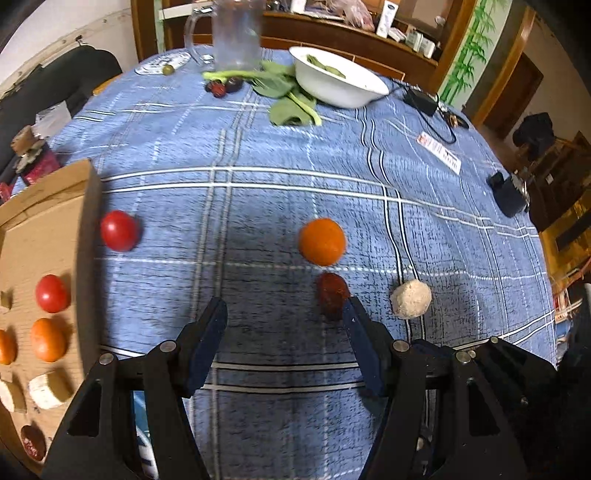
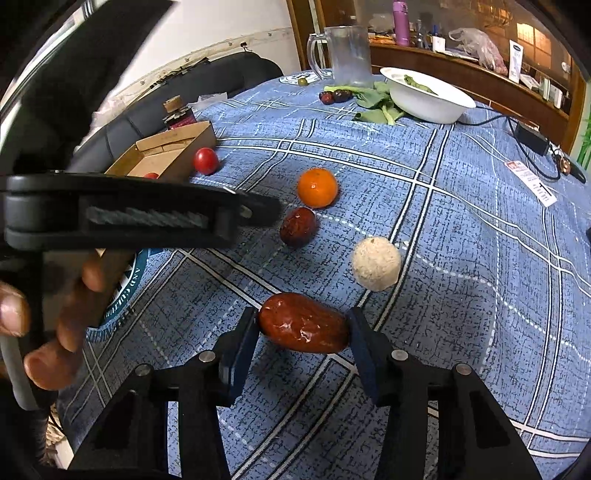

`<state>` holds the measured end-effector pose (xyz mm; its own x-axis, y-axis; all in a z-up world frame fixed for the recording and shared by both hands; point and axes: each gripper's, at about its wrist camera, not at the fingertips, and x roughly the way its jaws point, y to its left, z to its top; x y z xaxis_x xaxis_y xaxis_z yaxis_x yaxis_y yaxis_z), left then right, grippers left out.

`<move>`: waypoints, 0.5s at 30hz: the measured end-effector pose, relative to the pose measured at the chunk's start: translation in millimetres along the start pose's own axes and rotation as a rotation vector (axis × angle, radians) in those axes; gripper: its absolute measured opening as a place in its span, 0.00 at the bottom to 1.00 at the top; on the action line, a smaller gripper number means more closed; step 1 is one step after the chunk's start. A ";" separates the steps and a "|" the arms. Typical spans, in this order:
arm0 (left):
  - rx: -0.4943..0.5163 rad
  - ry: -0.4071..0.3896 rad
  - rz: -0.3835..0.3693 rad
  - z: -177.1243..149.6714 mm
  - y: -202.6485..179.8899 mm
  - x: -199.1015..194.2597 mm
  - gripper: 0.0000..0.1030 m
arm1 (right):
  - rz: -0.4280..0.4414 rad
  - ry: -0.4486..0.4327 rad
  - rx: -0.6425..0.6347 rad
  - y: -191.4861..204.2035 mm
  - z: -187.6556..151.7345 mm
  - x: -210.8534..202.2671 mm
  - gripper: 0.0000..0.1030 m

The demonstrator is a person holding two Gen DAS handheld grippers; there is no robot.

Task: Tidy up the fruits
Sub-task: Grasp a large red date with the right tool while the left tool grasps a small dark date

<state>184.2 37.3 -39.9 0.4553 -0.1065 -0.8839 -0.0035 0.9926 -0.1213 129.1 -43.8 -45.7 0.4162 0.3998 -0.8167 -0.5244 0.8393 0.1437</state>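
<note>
Pinching a red date (image 2: 303,328) endwise, the right gripper (image 2: 301,332) sits low over the tablecloth (image 2: 461,258); the left gripper (image 1: 284,314) gapes empty beside another date (image 1: 332,293), orange (image 1: 322,242) and pale ball (image 1: 410,299) nearby.

Wooden shelving (image 1: 369,33) behind the table, bamboo-painted wall (image 1: 469,48) beside it.

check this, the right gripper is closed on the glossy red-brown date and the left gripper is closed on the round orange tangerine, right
Not quite. The right gripper does clamp the glossy red-brown date, but the left gripper is open and empty. In the left wrist view the round orange tangerine sits on the cloth beyond it.
</note>
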 end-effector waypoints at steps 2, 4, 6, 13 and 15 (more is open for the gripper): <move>0.008 0.004 -0.002 0.8 -3.5 3.8 0.62 | 0.009 -0.004 0.008 -1.3 -2.1 -3.2 0.48; 0.020 0.006 0.004 2.3 -7.6 8.9 0.62 | 0.017 -0.009 0.020 -3.4 -4.1 -6.9 0.48; 0.031 0.014 0.010 3.1 -11.4 15.9 0.62 | 0.025 -0.016 0.033 -5.9 -7.1 -12.0 0.48; 0.082 -0.018 0.056 1.5 -18.5 20.2 0.17 | 0.023 -0.029 0.068 -13.4 -11.8 -23.8 0.48; 0.073 -0.013 0.025 1.5 -15.0 17.8 0.17 | 0.024 -0.033 0.076 -15.0 -11.9 -26.8 0.48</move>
<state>193.6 20.6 -53.1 0.4671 -0.0811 -0.8805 0.0500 0.9966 -0.0652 117.0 -71.5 -32.6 0.4295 0.4308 -0.7937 -0.4767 0.8546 0.2058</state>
